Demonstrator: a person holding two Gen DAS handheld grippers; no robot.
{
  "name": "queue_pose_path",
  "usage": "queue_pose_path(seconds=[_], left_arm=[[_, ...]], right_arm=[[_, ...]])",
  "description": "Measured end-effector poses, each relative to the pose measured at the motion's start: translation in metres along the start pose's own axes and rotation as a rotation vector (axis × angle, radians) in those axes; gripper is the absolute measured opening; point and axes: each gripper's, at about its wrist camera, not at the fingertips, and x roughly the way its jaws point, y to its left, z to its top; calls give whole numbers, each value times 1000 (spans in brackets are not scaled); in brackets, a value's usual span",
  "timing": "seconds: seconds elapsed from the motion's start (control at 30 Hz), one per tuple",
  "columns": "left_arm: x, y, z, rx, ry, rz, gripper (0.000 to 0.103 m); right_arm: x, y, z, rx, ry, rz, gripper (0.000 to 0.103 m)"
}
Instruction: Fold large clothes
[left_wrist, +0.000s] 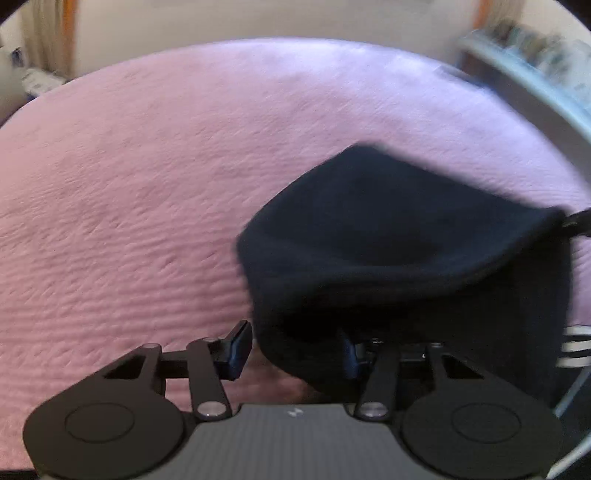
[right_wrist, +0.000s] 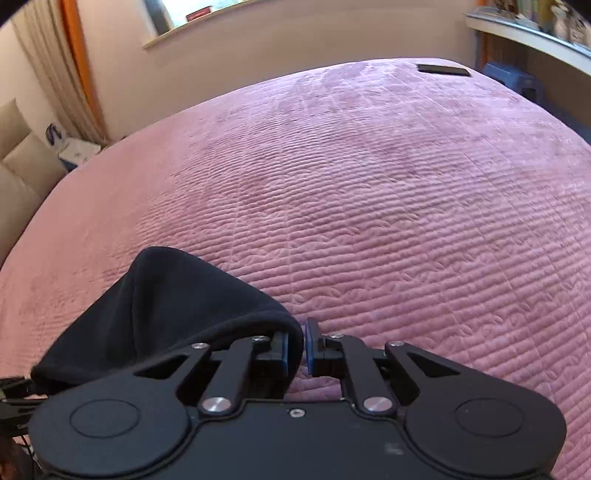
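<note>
Nearest in the right wrist view, the right claw (right_wrist: 296, 349) is pinched almost closed on a fold of the dark garment (right_wrist: 159, 306), with the cloth running between its blue pads (right_wrist: 311, 347) and bulging up and away to the left. In the left wrist view the left claw (left_wrist: 293, 349) stands about half open; its left finger (left_wrist: 236, 347) is bare over the bed, while the dark garment (left_wrist: 399, 258) drapes over the other finger, and no pad appears to press on it. So the garment probably hangs from one pinch alone, lifted off the pink quilted bedspread (right_wrist: 369, 203) close to the bed's near edge. The main risk is that the unsupported side sags and bunches, so any fold laid from here would come out crooked. A thin pinch on soft, thick fabric could also slip if the cloth is swung or pulled sideways. The loose drape over the left claw's finger could snag as that hand draws off and drag the cloth askew. Farther off the bedspread is bare, giving room to lay it flat; near the far right corner lies a small dark flat object (right_wrist: 443, 69), well apart and unlikely to interfere.
</note>
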Motion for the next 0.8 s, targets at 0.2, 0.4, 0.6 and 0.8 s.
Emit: queue_pose_path(seconds=[0.2, 0.4, 0.6, 0.8], left_arm=[[-2, 19, 7, -124, -30, 40, 16], [-68, 25, 50, 94, -145, 54, 25], [-18, 30, 2, 192, 173, 96, 53], [-59, 32, -25, 146, 77, 21, 75]], right_arm=[[4, -6, -2, 45, 7, 20, 7], [-45, 8, -3, -10, -147, 26, 6], [12, -1, -41, -66, 175, -40, 12], [-38, -13, -41, -147, 173, 36, 45]])
